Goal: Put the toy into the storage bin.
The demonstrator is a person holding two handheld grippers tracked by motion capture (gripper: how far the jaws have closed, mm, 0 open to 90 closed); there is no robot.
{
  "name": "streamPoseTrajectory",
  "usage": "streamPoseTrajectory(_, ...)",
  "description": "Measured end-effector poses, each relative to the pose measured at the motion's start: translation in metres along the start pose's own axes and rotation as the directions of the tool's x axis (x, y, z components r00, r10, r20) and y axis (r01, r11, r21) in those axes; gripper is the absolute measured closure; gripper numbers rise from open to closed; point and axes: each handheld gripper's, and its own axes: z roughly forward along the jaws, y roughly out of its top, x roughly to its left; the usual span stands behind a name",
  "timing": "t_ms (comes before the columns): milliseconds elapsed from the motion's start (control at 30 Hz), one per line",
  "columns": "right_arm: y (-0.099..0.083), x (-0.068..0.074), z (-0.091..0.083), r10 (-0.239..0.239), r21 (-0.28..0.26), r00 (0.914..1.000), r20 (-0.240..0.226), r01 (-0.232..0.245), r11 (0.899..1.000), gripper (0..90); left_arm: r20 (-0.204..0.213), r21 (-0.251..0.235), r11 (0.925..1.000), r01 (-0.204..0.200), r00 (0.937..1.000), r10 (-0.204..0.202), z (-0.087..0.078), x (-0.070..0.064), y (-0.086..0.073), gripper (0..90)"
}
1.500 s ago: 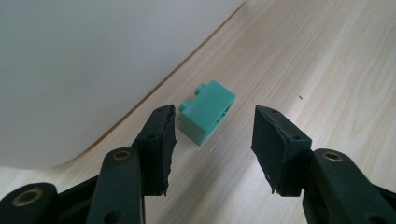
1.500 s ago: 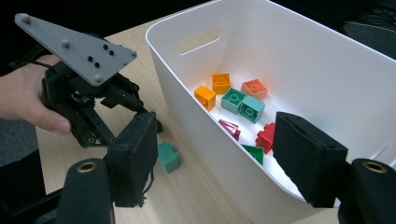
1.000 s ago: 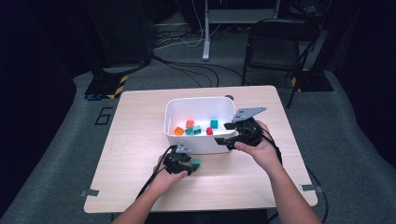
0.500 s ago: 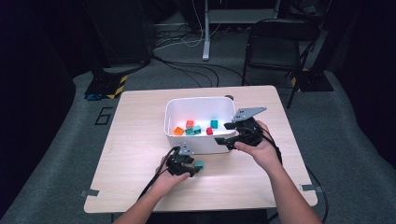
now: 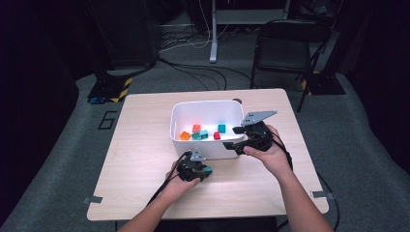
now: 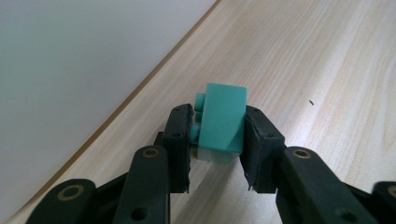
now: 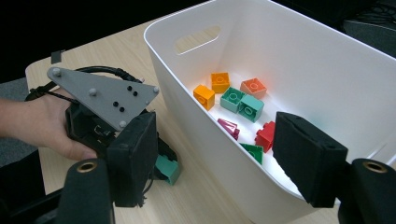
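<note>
My left gripper [image 6: 217, 140] has its jaws clamped on the teal toy brick [image 6: 223, 119], resting on the surface beside the white bin [image 5: 206, 145]. It looks light, rigid, slick plastic; flat sides suit gripping. The right gripper [image 7: 224, 154] hovers over the bin rim, jaws wide.

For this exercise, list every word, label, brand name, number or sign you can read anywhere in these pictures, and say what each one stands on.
"6" – a large dark figure marked on the grey floor left of the table; it could also be read as a "G".
No readable text on the white bin, the teal brick held in the left tongs, the bricks in the bin, or the right tongs.
</note>
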Motion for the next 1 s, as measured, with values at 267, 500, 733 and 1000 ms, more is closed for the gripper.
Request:
streamPoseTrajectory(267,0.001,0.0,-0.003,-0.004,-0.008,1.0,0.001,0.004,1.0,30.6,-0.003,0.009,1.0,0.001,1.0,-0.001,-0.006,-0.003,0.004,66.9)
streamPoseTrajectory(500,0.001,0.0,-0.004,-0.005,-0.013,1.0,0.002,0.005,1.0,30.6,-0.002,0.014,0.9997,0.019,0.9998,-0.019,-0.031,-0.004,0.012,67.0)
streamPoseTrajectory(733,0.001,0.0,-0.004,-0.001,-0.011,1.0,0.004,0.001,1.0,30.6,0.009,-0.002,0.9993,0.038,0.9993,-0.038,-0.058,-0.003,0.022,67.0)
streamPoseTrajectory(1000,0.001,0.0,-0.003,0.002,-0.007,1.0,0.007,-0.002,1.0,30.6,0.026,-0.038,0.9983,0.045,0.9987,-0.044,-0.097,0.002,0.045,67.0)
